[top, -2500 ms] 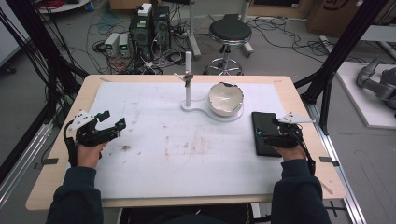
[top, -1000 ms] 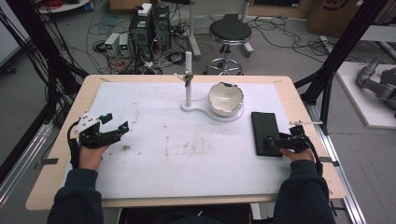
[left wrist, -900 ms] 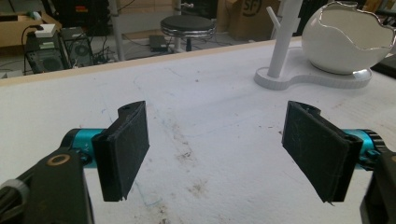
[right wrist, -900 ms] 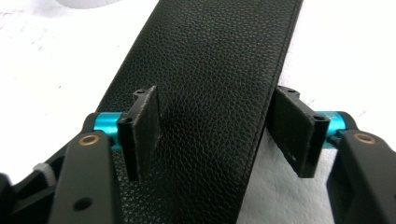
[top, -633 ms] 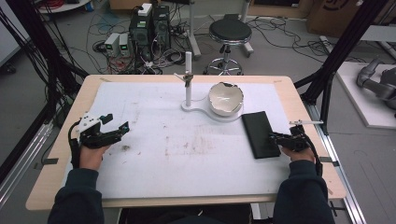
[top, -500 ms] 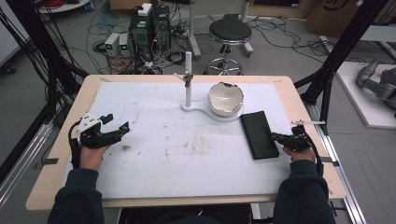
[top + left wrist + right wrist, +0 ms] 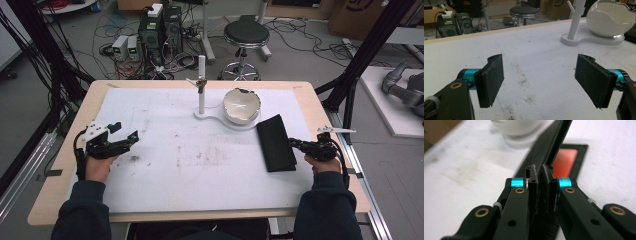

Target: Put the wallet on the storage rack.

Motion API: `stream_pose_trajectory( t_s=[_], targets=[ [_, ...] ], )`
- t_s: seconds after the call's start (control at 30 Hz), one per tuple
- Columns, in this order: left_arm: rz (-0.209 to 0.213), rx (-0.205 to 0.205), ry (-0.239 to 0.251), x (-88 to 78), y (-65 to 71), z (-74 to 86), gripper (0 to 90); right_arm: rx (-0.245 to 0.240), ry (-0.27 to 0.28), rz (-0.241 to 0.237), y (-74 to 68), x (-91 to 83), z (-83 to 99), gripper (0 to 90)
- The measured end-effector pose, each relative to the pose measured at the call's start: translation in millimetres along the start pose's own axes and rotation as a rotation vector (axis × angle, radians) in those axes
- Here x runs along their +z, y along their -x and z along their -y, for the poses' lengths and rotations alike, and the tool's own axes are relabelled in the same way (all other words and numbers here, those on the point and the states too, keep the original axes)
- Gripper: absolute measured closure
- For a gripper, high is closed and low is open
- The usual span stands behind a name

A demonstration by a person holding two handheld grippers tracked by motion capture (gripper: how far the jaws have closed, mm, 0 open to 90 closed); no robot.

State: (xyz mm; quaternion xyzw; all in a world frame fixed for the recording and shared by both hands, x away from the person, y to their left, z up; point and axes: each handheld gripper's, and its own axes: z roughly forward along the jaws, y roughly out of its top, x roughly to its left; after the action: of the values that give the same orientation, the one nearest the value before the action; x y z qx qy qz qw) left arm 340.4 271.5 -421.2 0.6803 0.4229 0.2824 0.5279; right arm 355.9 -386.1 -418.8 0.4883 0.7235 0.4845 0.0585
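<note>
Right gripper (image 7: 540,173): jaws have just closed, clamping black lid (image 7: 275,142) edge, lifted off its tray (image 7: 570,157), at 4 o'clock from bowl (image 7: 241,105). Left gripper (image 7: 540,77): released.

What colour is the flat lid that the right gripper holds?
Black; the flat lid shows best in the high view.
</note>
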Motion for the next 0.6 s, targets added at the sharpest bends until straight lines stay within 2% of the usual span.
stream_pose_trajectory(
  t_s=[0.13, 0.3, 0.43, 0.47, 0.6],
  targets=[
    [0.000, 0.003, -0.002, 0.4, 1.2, 0.0, 23.2, 0.003, 0.010, -0.052, -3.7, 0.2, -1.3, 80.8],
    [0.000, 0.002, -0.005, 0.6, 1.5, -0.1, 23.2, 0.017, -0.020, -0.118, -5.4, 4.8, -0.7, 74.8],
    [0.003, 0.003, -0.005, 1.8, 2.1, 0.3, 23.3, 0.048, 0.021, -0.192, -6.6, 7.1, -1.7, 73.8],
    [0.004, 0.004, -0.007, 2.0, 2.3, 0.3, 23.3, 0.054, 0.030, -0.188, -8.1, 8.8, -2.5, 70.5],
    [0.005, 0.003, -0.007, 1.8, 2.7, 0.2, 23.4, 0.057, 0.030, -0.176, -11.1, 12.5, -4.4, 69.5]
  ],
)
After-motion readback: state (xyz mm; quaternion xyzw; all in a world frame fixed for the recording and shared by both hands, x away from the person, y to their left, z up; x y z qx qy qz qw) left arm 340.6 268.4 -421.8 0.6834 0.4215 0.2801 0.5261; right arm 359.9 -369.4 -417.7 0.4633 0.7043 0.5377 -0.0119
